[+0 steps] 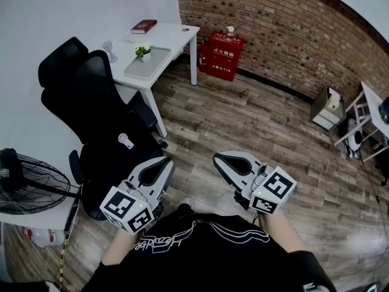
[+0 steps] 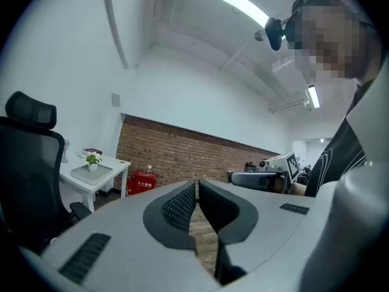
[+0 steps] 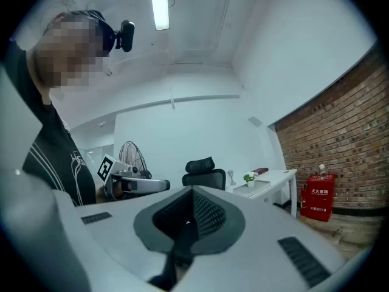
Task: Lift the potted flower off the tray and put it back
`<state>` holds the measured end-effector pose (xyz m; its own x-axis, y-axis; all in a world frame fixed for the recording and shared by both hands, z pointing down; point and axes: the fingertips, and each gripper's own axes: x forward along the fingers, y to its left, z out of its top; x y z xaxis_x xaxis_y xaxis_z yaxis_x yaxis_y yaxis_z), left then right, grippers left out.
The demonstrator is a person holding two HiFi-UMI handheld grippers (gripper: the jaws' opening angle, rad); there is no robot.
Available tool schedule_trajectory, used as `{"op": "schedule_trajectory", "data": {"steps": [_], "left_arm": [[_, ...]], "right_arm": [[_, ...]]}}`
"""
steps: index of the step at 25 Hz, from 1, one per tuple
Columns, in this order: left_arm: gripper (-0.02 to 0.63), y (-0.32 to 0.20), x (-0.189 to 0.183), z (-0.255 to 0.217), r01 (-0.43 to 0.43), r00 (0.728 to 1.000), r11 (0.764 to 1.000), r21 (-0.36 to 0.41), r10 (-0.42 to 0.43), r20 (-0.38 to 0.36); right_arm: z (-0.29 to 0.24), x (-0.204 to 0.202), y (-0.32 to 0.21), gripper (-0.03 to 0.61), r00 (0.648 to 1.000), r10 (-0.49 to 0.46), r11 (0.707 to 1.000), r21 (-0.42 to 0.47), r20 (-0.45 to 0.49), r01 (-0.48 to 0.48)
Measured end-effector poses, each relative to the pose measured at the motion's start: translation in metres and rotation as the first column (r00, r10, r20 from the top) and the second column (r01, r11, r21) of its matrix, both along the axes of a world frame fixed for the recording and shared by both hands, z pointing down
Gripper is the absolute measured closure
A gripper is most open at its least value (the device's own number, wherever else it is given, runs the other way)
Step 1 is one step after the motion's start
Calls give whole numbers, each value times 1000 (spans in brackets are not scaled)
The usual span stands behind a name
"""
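Head view shows the person holding both tools close to the body above the wood-plank floor (image 1: 243, 120), well apart from the task's things. The left hand-held gripper (image 1: 167, 161) has its jaws drawn together, with nothing between them. In the left gripper view only a thin sliver of floor shows between the ribbed pads (image 2: 181, 204). The right hand-held gripper (image 1: 217, 157) is fully closed too and empty; the right gripper view shows its dark pads (image 3: 206, 215) pressed against each other.

The potted flower (image 1: 143, 52), a small green plant in a white pot, stands upright on the grey tray (image 1: 143, 70). The tray lies on the white tabletop (image 1: 173, 38) at the far left of the room. A dark red book (image 1: 144, 26) lies farther back on the same tabletop. A black office chair (image 1: 91, 96) stands between the person and the tabletop, and a black fan (image 1: 27, 190) sits at the left edge. A red fire extinguisher box (image 1: 222, 55) rests against the brick wall (image 1: 273, 23), just beside the tabletop's end.
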<state>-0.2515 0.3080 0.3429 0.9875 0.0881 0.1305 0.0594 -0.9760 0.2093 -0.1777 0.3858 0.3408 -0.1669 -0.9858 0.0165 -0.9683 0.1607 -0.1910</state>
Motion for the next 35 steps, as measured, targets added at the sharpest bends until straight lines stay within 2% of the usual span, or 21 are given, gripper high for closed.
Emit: {"op": "schedule_trajectory", "data": {"steps": [7,14,15,21,27,30,35], "left_arm": [[577,11,-7,3,-7,1000,1000,1,7,0],[580,12,-3,2,-24,1000,1000,-8,24,-3],[580,10,-3,2,-23,1000,1000,-8,23,-2],[580,-19,2,11,5,1000,1000,-25,-5,7],[580,-71,32,23,58,998,995,-83,-57,16],[580,-107,52,36,88,996,989,-119,-84,34],[580,-188,86,50,147,988,982,-119,-140,63]], "right_arm": [[-3,-7,21,575,1000,22,1000,2,-14,-22],[-8,3,32,577,997,73,997,26,-38,-72],[-7,4,30,564,997,70,997,24,-37,-70],[0,13,2,391,997,51,999,-6,-66,-51],[6,53,-44,295,997,41,998,-45,-71,-44],[16,78,-78,254,997,43,997,-58,-64,-46],[30,125,-169,190,998,5,996,-86,-60,-10]]}}
